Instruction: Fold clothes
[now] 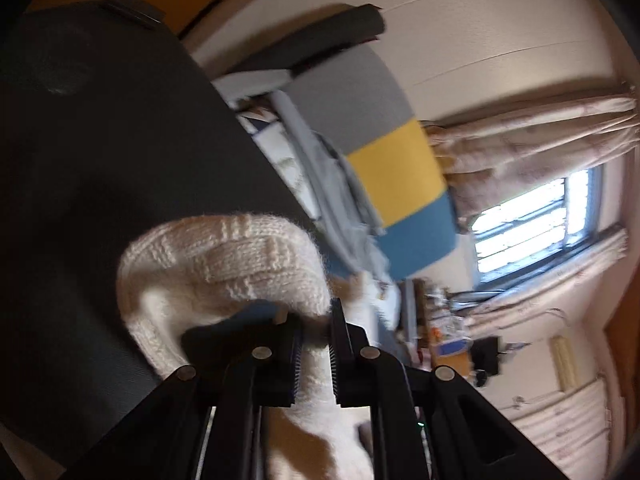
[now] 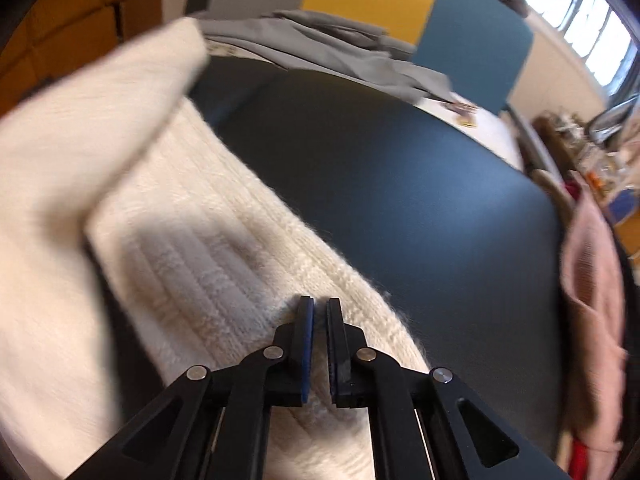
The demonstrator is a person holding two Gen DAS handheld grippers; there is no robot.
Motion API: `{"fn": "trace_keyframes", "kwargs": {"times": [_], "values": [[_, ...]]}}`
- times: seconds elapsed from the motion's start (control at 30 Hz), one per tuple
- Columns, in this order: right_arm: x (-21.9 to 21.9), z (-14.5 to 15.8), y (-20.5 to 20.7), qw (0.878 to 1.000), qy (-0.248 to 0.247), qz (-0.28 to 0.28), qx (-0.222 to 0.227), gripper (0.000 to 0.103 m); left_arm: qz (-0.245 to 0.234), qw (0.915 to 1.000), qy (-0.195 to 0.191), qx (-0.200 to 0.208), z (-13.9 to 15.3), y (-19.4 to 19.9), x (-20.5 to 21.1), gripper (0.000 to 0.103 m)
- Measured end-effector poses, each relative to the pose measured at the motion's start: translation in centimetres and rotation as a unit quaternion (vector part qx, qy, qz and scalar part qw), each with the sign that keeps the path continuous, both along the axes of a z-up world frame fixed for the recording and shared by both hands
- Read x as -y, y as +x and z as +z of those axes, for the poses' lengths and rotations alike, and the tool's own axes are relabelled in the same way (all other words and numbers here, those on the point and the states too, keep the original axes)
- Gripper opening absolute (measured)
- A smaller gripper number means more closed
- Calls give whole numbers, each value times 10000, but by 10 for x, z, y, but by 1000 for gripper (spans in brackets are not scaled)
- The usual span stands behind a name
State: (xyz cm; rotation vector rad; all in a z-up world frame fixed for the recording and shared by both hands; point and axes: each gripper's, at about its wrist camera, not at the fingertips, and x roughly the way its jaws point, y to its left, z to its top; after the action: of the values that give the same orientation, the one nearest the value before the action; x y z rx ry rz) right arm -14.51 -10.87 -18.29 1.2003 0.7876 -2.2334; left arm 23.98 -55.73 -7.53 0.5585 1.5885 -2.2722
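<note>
- Two grippers are engaged on one cream knitted sweater (image 2: 208, 264), which lies partly on the dark desk (image 2: 400, 184) and is partly lifted off it.
- Left gripper (image 1: 316, 312): its jaws stand a little apart, clenched on a thick bunch of the sweater (image 1: 224, 256), which bulges forward over the fingertips above the desk (image 1: 100, 160).
- Right gripper (image 2: 318, 304): its jaws are drawn nearly together and pinch the sweater's ribbed edge at the near side of the desk; a sliver of knit shows between the pads.
- Judgement on the fold: the lifted part should be carried across in one flat panel, with both holds kept level so the edge does not sag or twist.
- The right-hand pinch looks shallow, near the very border; it may slip if the knit is pulled taut. A moderate, even pull is advised.
- The raised panel at the left of the right wrist view is blurred, so its outline and where it will land cannot be fixed.
- Grey garments (image 2: 340, 48) lie at the far edge of the desk, and a pink garment (image 2: 592, 280) hangs at the right; both sit clear of the fold.
- Hidden: the sweater's sleeves, collar and full outline. Neither view shows the other gripper.
</note>
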Motion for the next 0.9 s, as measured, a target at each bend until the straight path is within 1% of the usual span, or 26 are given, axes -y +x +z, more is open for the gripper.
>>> {"fn": "trace_keyframes", "kwargs": {"times": [0.07, 0.1, 0.23, 0.33, 0.37, 0.43, 0.47, 0.53, 0.57, 0.63, 0.7, 0.73, 0.8, 0.83, 0.9], "values": [[-21, -3, -11, 9991, 297, -234, -207, 5, 55, 9999, 43, 128, -6, 4, 6, 10], [-32, -4, -18, 9983, 364, -381, -236, 5, 109, 9996, 32, 263, -10, 5, 9, 10], [-75, -5, -45, 9928, 601, -1007, -255, 5, 362, 9964, 13, 767, -25, 14, 20, 10], [-107, -6, -61, 9867, 761, -1407, -287, 5, 551, 9945, -12, 892, -27, 19, 35, 10], [-113, -6, -65, 9848, 825, -1498, -293, 5, 600, 9933, -68, 989, -26, 19, 40, 10], [-122, -7, -74, 9805, 992, -1665, -308, 5, 646, 9861, -418, 1474, -19, 13, 50, 10], [-126, -7, -78, 9782, 1075, -1749, -316, 5, 653, 9834, -512, 1614, -18, 11, 54, 10], [-135, -7, -87, 9733, 1216, -1923, -306, 5, 392, 9781, -580, 1961, -19, 3, 62, 11], [-136, -7, -92, 9718, 1228, -1995, -270, 5, 296, 9766, -580, 2052, -20, 0, 60, 11], [-136, -1, -94, 9719, 1137, -2052, -207, 5, 129, 9744, -633, 2154, -19, -3, 55, 11], [-129, 7, -88, 9753, 990, -1960, -237, 5, 24, 9757, -705, 2075, -15, -2, 47, 12], [-122, 14, -80, 9789, 826, -1844, -311, 5, 23, 9762, -702, 2053, -13, 1, 45, 12], [-104, 30, -64, 9864, 398, -1531, -453, 5, 27, 9771, -690, 2011, -9, 6, 42, 12], [-93, 40, -54, 9901, 113, -1314, -489, 5, 56, 9757, -665, 2087, -9, 8, 42, 12], [-69, 53, -36, 9947, -450, -848, -356, 6, 117, 9723, -613, 2252, -9, 14, 44, 13]]}}
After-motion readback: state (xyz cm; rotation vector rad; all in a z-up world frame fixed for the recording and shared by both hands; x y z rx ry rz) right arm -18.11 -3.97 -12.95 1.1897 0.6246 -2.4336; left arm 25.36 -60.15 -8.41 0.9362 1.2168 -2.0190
